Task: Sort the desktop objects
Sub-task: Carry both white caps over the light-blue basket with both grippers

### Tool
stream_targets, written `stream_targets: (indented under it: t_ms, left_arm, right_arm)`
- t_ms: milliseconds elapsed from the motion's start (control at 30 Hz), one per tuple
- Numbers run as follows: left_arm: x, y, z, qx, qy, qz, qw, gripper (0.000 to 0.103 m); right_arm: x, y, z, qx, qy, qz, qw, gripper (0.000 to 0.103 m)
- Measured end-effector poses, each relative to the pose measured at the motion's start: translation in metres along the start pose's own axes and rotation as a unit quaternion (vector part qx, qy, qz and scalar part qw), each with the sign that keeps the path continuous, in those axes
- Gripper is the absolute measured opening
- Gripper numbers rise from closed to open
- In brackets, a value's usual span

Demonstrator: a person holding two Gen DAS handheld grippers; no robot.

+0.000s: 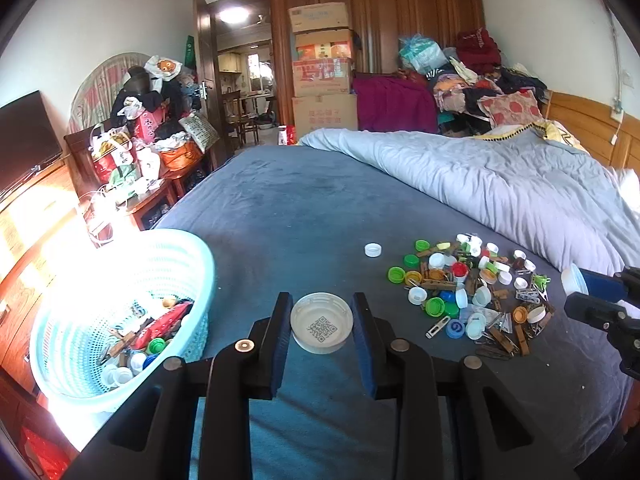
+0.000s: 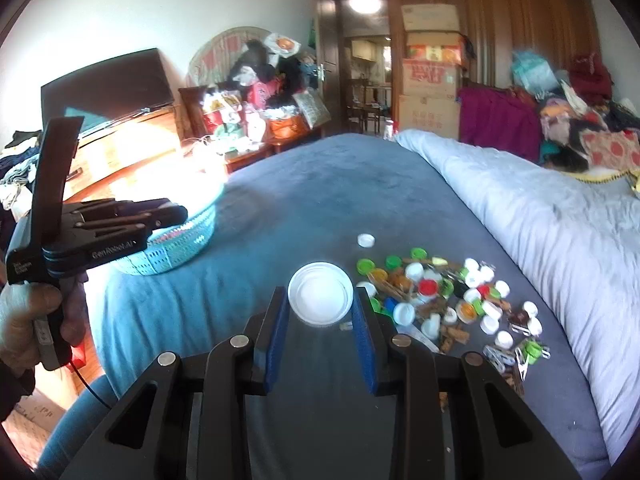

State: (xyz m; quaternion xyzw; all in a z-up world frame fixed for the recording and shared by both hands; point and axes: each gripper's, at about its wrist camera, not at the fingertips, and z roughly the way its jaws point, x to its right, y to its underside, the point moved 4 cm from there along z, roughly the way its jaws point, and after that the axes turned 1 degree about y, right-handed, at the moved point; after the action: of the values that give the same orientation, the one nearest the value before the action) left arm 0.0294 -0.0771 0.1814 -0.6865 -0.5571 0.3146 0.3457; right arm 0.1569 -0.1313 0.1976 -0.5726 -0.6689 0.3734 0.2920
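Note:
My left gripper (image 1: 321, 312) is shut on a large cream lid (image 1: 321, 323) with a QR code inside, held above the blue bed sheet. My right gripper (image 2: 321, 304) is shut on a large white lid (image 2: 320, 294), held just left of the pile. A pile of small bottle caps, clothespins and clips (image 1: 472, 292) lies on the sheet to the right; it also shows in the right wrist view (image 2: 444, 300). A light blue mesh basket (image 1: 72, 340) with caps and pins inside sits at the left; its wall shows in the right wrist view (image 2: 176, 248).
One white cap (image 1: 373, 249) lies apart from the pile. A folded grey quilt (image 1: 500, 184) covers the bed's right side. A wooden cabinet and a cluttered chair stand left of the bed. The left gripper's body (image 2: 92, 236) hangs over the basket.

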Motion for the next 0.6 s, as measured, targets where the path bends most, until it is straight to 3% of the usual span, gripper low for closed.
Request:
stream_targets:
  t_ms: [367,600]
  left_arm:
    - [-0.032,-0.005,-0.014,0.006,-0.012,-0.014,0.9998,0.031]
    - [-0.071,-0.013,-0.017,0.004,-0.032,-0.030,0.9990,0.031]
  right_arm:
    - [-0.047,-0.048,0.003,0.020,-0.028,-0.030,0.999,0.030]
    - [-0.069,-0.074,0.017,0.018,-0.045,-0.032,0.998,0.030]
